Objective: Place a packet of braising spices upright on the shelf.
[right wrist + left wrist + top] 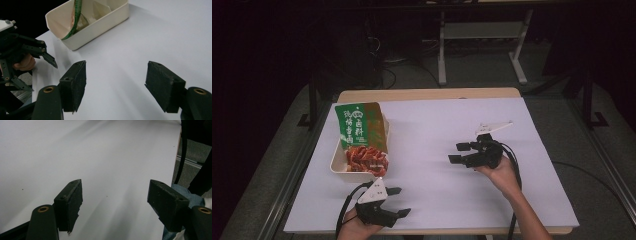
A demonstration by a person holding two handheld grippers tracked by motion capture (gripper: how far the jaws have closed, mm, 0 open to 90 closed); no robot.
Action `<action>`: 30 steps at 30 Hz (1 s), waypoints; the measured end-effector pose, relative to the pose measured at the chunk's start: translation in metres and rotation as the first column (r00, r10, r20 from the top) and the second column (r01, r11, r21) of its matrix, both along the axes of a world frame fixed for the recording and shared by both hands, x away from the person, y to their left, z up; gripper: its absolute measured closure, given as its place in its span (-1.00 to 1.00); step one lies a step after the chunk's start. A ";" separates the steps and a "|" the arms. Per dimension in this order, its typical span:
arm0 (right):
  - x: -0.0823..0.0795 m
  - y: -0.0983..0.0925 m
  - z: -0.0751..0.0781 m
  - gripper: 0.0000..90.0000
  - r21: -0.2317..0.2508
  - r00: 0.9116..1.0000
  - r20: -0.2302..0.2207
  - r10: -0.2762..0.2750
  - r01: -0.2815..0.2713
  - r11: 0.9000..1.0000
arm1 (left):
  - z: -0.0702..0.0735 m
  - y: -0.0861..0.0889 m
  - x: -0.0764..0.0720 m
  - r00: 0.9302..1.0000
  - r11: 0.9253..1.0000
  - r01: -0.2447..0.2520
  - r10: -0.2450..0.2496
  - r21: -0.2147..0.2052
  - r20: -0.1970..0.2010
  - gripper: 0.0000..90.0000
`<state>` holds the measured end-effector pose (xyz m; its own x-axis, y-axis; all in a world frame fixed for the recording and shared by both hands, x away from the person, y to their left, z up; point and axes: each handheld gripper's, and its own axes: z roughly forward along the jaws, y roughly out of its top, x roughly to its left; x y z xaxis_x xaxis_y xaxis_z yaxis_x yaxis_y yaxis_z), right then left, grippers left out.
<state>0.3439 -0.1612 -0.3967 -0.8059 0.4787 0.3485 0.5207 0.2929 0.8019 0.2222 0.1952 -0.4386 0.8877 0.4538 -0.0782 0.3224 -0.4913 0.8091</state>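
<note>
While lying left of centre, long axis up-frame, top tilted slightly left: green packet (362, 135) in cream tray (338, 165) | left gripper (399, 201) spread, empty | right gripper (458, 152) spread, empty

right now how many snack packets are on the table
1. The green snack packet stands tilted in the cream tray at the table's left, beyond the left gripper. Its edge shows in the right gripper view. A flat packet under it could be hidden.
</note>
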 end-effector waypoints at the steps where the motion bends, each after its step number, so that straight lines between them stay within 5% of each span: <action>1: -0.001 -0.002 -0.001 -0.30 0.003 1.000 0.000 -0.001 0.001 1.000 | 0.000 0.000 0.000 1.000 1.000 0.000 0.000 0.000 0.001 -0.39; 30: -0.037 -0.066 -0.020 -0.30 -0.009 0.996 0.009 -0.089 0.089 0.996 | -0.001 0.000 0.001 1.000 1.000 -0.003 0.003 0.010 -0.002 -0.39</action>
